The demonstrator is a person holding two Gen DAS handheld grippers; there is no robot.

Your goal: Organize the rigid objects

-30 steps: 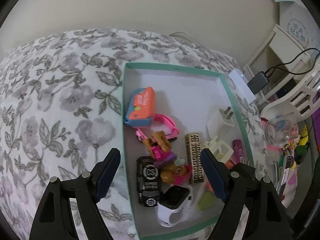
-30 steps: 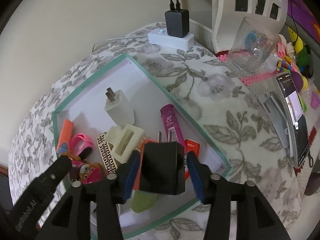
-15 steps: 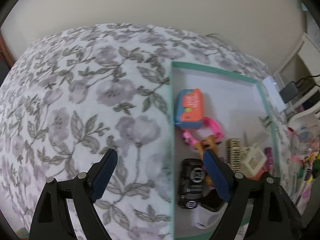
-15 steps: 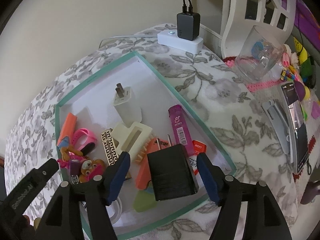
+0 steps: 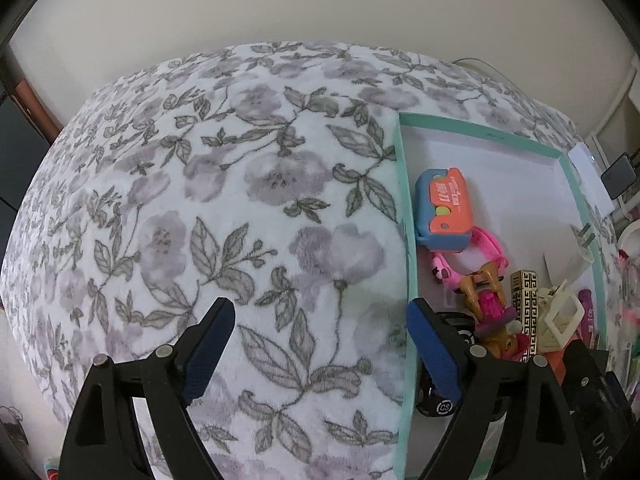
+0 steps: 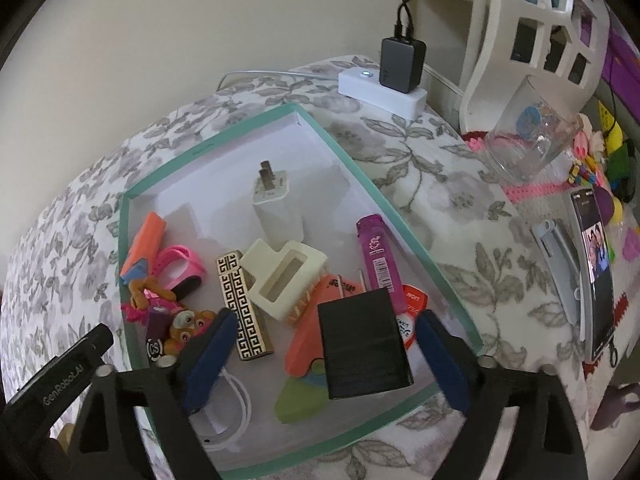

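Note:
A teal-rimmed white tray (image 6: 360,172) on the floral cloth holds several small objects. A black charger block (image 6: 364,340) lies in its near end, between the fingers of my right gripper (image 6: 324,356), which is open and not touching it. Beside it lie a cream hair clip (image 6: 280,276), a purple lighter (image 6: 376,256), a white plug (image 6: 276,208) and a patterned bar (image 6: 240,312). My left gripper (image 5: 320,356) is open and empty over bare cloth, left of the tray's rim (image 5: 404,216). An orange-and-blue toy (image 5: 444,208) lies in the tray.
Right of the tray are a glass cup (image 6: 528,136), a phone (image 6: 596,276), a grey clip (image 6: 560,264), and a white power strip with a black adapter (image 6: 400,68). A white plastic basket (image 6: 536,20) stands behind. Floral cloth (image 5: 200,200) spreads to the left.
My right gripper has opened and let go of the black charger, which now lies in the tray. My left gripper has swung left, from over the tray to over the cloth.

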